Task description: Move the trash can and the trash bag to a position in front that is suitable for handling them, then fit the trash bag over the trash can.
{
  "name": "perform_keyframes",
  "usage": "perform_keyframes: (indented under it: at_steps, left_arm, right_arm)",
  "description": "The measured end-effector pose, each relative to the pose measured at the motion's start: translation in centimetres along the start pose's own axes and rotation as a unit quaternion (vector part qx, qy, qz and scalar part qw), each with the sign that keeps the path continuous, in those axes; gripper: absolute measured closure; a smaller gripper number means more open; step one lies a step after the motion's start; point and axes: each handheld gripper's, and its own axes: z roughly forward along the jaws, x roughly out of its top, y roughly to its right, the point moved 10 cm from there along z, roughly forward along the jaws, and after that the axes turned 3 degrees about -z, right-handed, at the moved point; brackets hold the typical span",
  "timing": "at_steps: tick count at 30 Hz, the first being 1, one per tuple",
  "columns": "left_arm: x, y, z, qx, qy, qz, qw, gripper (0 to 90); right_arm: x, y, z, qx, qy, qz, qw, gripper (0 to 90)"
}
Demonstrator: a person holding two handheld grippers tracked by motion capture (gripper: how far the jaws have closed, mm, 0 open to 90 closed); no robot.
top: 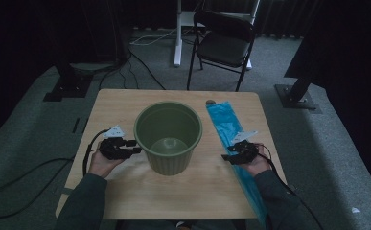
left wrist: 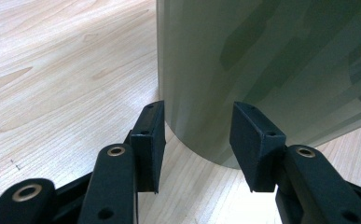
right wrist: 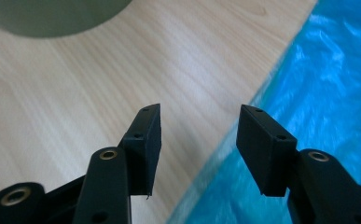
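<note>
Bag (top: 225,125), blue plastic, flat beside bin (top: 168,136): pickup stage.
Right claw (right wrist: 199,144) spread over bag's edge, nothing pinched; left claw (left wrist: 197,140) spread at bin wall. Next: lower, pinch edge.

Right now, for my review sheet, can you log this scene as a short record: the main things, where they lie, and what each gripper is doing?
surface: light wooden table
bin: green plastic bin, upright at the table's middle, nothing visible inside
bag: blue plastic bag, flat along the table's right side, its near end hanging past the front edge
left gripper: open, low beside the bin's wall, not clamped on it
right gripper: open, nothing between the jaws, above the bag's inner edge
background: black folding chair beyond the table
</note>
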Motion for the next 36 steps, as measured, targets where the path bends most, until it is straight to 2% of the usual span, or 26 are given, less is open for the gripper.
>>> perform_keyframes:
  at_steps: [4, 8, 13, 19, 23, 26, 27, 29, 31, 36]
  left_arm:
    - [0.0, 0.0, 0.0, 0.001, -0.002, 0.001, 1.0, 55.2]
    - [0.0, 0.0, 0.1, 0.001, -0.001, -0.001, 1.0, 55.1]
    - [0.0, -0.1, 0.1, 0.002, -0.001, -0.002, 1.0, 55.0]
    - [0.0, -0.1, 0.0, 0.001, 0.0, -0.003, 1.0, 54.6]
    - [0.1, -0.1, -0.1, 0.0, 0.002, -0.006, 1.0, 54.2]
    - [0.1, -0.1, 0.0, -0.001, 0.002, -0.005, 1.0, 54.0]
    - [0.1, -0.1, 0.0, -0.001, 0.002, -0.004, 1.0, 53.9]
    - [0.1, 0.0, 0.0, -0.001, 0.0, -0.003, 1.0, 53.8]
    - [0.1, 0.0, 0.0, -0.001, 0.001, -0.003, 1.0, 53.7]
    - [0.1, 0.0, -0.2, 0.0, 0.002, -0.002, 1.0, 53.6]
  right_arm:
    - [0.4, 0.3, 0.7, -0.004, -0.002, 0.006, 1.0, 47.3]
    - [0.9, 1.4, 0.8, -0.014, 0.009, 0.027, 0.9995, 45.0]
    - [1.4, 2.8, 1.0, -0.032, 0.006, 0.043, 0.9985, 40.4]
    - [2.2, 4.1, 1.6, -0.051, 0.001, 0.055, 0.9972, 37.8]
    - [2.7, 4.9, 2.2, -0.062, -0.005, 0.054, 0.9966, 36.0]
    - [3.1, 5.4, 2.4, -0.065, 0.0, 0.06, 0.9961, 35.6]
    - [3.5, 5.9, 2.6, -0.07, 0.005, 0.069, 0.9951, 34.1]
    - [4.0, 6.1, 2.9, -0.066, 0.011, 0.079, 0.9946, 32.6]
    - [4.2, 6.5, 3.3, -0.083, 0.0, 0.072, 0.9939, 32.3]
    - [3.4, 7.8, 4.5, -0.1, -0.023, 0.095, 0.9902, 31.0]
